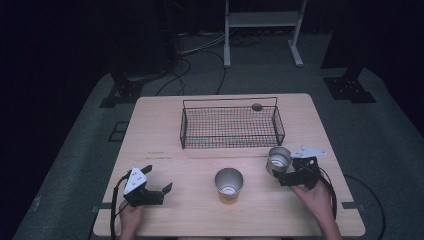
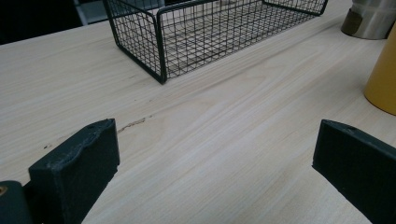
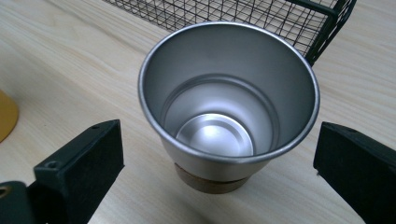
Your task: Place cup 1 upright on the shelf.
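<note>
Here the right gripper stands wide open, the upright steel cup dead ahead between its jaws, untouched.

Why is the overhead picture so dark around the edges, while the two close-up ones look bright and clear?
In the high view, light falls on the table and the floor beyond fades to black. In the right gripper view, the steel cup is sharp, with soft glare on its inner base. In the left gripper view, the wood grain is crisp and the wire basket slightly soft.
</note>
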A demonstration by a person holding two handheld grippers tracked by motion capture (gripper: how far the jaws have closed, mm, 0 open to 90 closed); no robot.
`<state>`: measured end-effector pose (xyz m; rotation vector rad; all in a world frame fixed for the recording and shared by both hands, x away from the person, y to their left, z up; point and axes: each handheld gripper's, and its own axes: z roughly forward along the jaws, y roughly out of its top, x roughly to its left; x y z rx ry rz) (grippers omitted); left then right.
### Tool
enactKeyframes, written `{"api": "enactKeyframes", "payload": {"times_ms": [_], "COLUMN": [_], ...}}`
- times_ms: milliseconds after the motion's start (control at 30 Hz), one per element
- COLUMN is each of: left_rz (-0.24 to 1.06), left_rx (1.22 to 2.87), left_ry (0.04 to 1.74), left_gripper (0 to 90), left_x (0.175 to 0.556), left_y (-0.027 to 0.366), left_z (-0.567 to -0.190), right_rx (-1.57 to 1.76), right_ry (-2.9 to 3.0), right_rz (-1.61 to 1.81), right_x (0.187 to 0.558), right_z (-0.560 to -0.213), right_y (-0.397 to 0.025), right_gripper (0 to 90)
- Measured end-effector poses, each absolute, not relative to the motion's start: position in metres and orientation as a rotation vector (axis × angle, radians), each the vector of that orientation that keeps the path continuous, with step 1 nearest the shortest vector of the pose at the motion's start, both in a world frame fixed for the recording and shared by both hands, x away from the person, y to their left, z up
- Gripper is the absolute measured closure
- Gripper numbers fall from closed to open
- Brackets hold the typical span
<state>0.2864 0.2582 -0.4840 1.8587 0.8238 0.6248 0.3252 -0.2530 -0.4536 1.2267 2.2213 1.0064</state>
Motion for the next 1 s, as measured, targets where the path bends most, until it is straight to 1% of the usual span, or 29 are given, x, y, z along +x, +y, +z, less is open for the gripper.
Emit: {"api": "enactKeyframes", "payload": {"times_ms": [633, 700, 867, 933, 1000], "left_rz": [0.625, 0.626, 0.627, 0.627, 0.626], "left_rx": [1.859, 1.857, 1.86, 1.858, 1.858], "left_ry": [0.82, 0.819, 0.818, 0.818, 0.818], "left_gripper": [0.0, 0.0, 0.0, 0.0, 0.0], "left_x": [0.286, 0.286, 0.286, 0.286, 0.286], "left_y": [0.258, 0.258, 0.258, 0.258, 0.258], "left_z": [-0.484, -0.484, -0.484, -0.484, -0.484], "right_rx": [1.23, 1.228, 1.221, 1.212, 1.205], "right_ry": [2.262, 2.262, 2.265, 2.272, 2.276], "right_rz": [0.955, 0.946, 0.96, 0.958, 0.952], "right_x": [0.346, 0.346, 0.347, 0.346, 0.346], "right_z": [-0.462, -0.462, -0.461, -0.461, -0.46], "right_y": [-0.241, -0.242, -0.243, -0.242, -0.242], "right_gripper": [1.1, 3.6, 6.3, 12.3, 13.1]}}
